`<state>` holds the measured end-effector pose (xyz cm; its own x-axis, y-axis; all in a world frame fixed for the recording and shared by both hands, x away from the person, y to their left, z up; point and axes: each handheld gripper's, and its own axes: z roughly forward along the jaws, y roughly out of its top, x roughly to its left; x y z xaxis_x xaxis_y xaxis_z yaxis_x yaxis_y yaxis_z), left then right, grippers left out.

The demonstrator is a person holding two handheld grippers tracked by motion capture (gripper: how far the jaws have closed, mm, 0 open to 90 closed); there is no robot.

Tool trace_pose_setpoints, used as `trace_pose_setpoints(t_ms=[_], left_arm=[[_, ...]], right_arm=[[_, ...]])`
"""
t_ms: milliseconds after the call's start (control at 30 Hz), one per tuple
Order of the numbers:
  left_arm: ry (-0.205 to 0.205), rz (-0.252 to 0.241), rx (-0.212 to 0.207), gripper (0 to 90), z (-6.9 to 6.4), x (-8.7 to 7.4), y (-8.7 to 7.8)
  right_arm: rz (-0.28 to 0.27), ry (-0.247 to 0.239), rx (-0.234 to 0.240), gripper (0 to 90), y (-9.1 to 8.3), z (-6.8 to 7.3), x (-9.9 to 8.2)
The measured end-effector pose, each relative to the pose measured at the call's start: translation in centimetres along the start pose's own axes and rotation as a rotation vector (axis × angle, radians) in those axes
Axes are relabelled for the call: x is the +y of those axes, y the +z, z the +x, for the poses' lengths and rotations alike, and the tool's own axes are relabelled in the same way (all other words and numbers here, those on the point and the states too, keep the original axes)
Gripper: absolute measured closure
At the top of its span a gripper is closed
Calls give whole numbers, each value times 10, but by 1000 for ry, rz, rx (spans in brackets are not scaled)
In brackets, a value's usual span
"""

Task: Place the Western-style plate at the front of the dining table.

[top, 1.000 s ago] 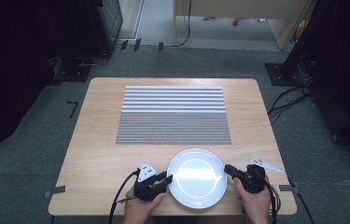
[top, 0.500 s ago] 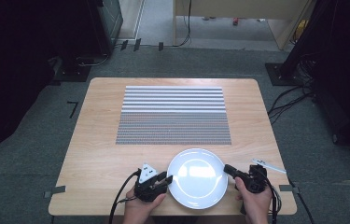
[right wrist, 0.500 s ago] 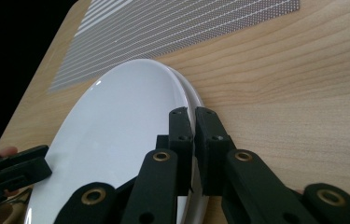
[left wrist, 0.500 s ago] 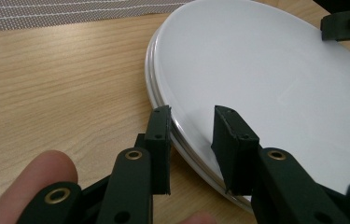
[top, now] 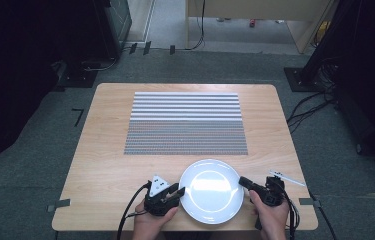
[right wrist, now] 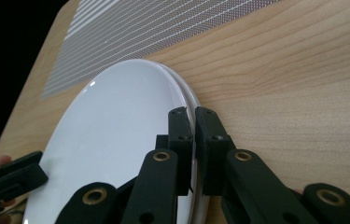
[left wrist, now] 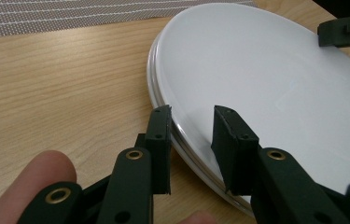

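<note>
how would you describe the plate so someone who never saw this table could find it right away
On the wooden table, look past the striped grey mat to the near edge. The white plate lies there between the left gripper and the right gripper. It is the one round, glossy white thing.

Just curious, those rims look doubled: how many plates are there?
2, stacked near the table's front edge: the top plate, and a lower plate whose rim peeks out beneath. Others may be hidden.
</note>
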<state>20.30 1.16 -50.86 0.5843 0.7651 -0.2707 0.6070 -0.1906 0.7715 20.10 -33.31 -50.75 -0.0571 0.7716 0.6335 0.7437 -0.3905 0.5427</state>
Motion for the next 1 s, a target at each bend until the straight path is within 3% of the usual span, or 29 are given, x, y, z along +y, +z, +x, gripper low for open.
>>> trace_pose_setpoints(t_ms=[133,400,600,867,1000], left_arm=[[2,0,-2,681,0,0,1],[-3,11,-13,634,2,0,2],[-21,4,-17,592,7,2,-1],[-33,-40,-39,582,6,5,-8],[-25,-39,-58,594,3,6,-7]], right_arm=[[-32,13,17,872,-2,0,0],[-30,55,46,879,-3,-3,1],[-45,61,61,882,-8,-7,5],[-76,63,48,881,-19,-15,10],[-92,55,29,881,-26,-19,13]])
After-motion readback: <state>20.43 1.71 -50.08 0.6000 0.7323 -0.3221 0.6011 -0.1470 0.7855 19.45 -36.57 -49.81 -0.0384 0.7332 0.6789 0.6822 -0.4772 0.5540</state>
